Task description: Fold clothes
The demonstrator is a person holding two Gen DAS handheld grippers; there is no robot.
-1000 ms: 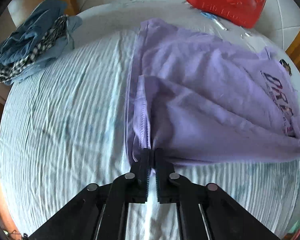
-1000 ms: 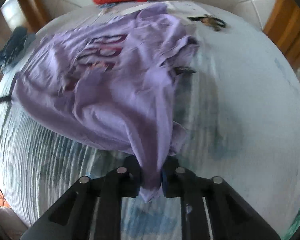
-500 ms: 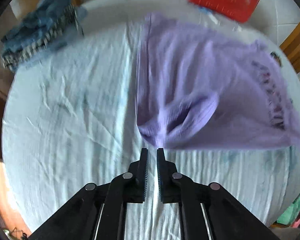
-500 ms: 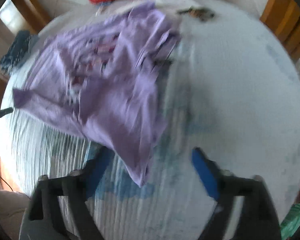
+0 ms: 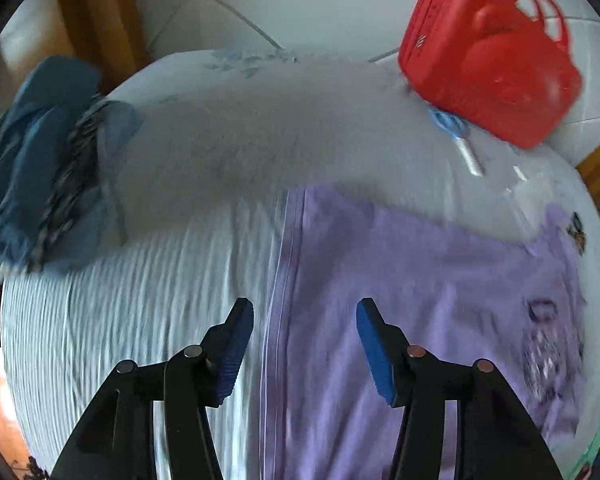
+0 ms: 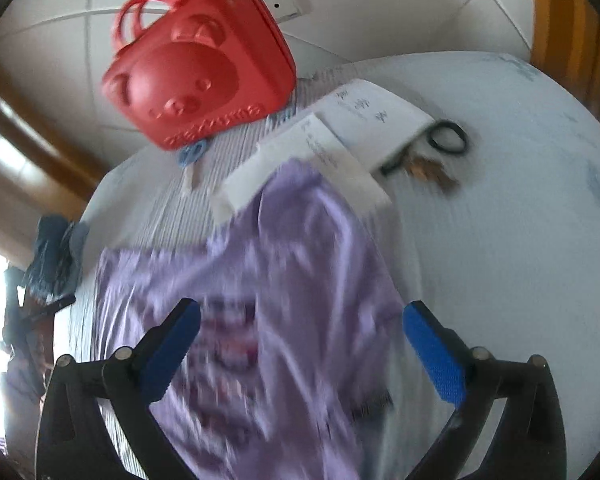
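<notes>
Both hand-held grippers released purple shirt [image 5: 420, 320]; red bag [image 6: 200, 80], papers [image 6: 324, 148] beyond

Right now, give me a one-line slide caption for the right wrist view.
Open right hand-held gripper above the rumpled lilac printed T-shirt on a pale table, red bear-face plastic case beyond.

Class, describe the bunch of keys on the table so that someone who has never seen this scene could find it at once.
Start at the round table with its pale striped cloth, then find the red bear-face case at its far edge. To the right of the case lie white papers; the bunch of keys sits against their right edge. It alone is small, dark and metallic, with a black ring.
</notes>
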